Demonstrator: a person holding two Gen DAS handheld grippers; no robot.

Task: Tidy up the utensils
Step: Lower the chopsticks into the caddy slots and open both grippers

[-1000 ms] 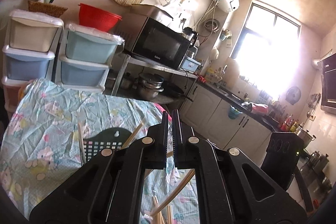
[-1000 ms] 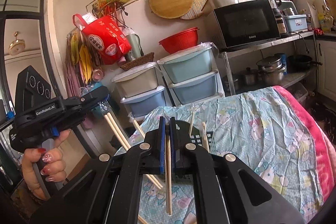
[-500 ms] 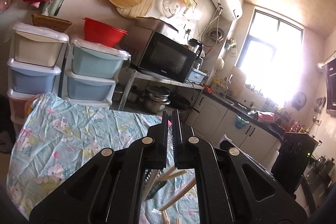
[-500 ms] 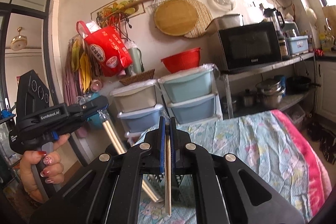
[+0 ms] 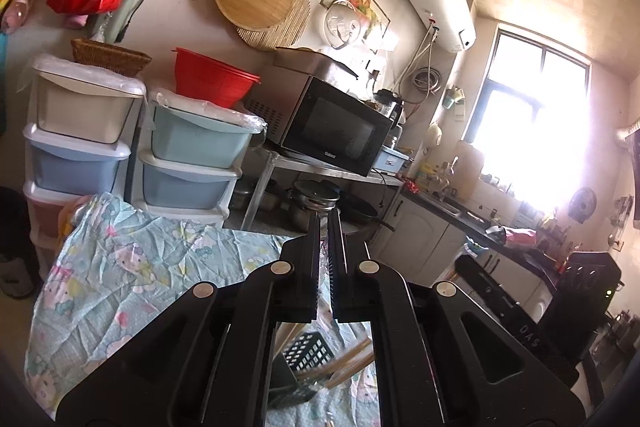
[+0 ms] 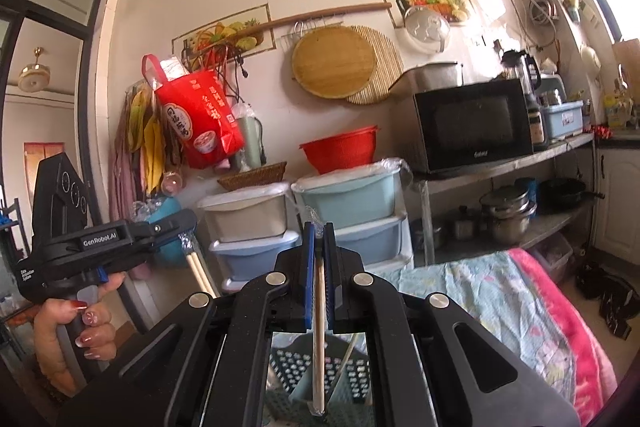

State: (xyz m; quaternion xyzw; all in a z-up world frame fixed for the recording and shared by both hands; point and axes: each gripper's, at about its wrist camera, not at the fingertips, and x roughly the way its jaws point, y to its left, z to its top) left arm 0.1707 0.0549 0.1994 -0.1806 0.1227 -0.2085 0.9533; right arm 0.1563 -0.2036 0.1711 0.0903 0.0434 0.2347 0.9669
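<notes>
My right gripper [image 6: 319,231] is shut on a wooden chopstick [image 6: 319,339] that hangs down over a dark perforated utensil basket [image 6: 344,373], its lower end inside the basket's top. My left gripper [image 5: 324,223] shows in the right wrist view [image 6: 188,227] at the left, shut on a pair of chopsticks [image 6: 200,273] whose tops are wrapped in plastic. In the left wrist view the basket [image 5: 306,349] lies below the fingers, with chopsticks [image 5: 352,357] beside it.
The table has a light blue patterned cloth [image 5: 132,275] with a pink edge [image 6: 560,311]. Stacked plastic drawers [image 6: 352,211] and a shelf with a microwave [image 6: 472,127] stand behind it. Kitchen counters [image 5: 460,223] run to the right.
Both grippers have risen and tilted up, so the table and basket slid down in both views. The right chopstick now hangs over the basket. Both grips are unchanged.
</notes>
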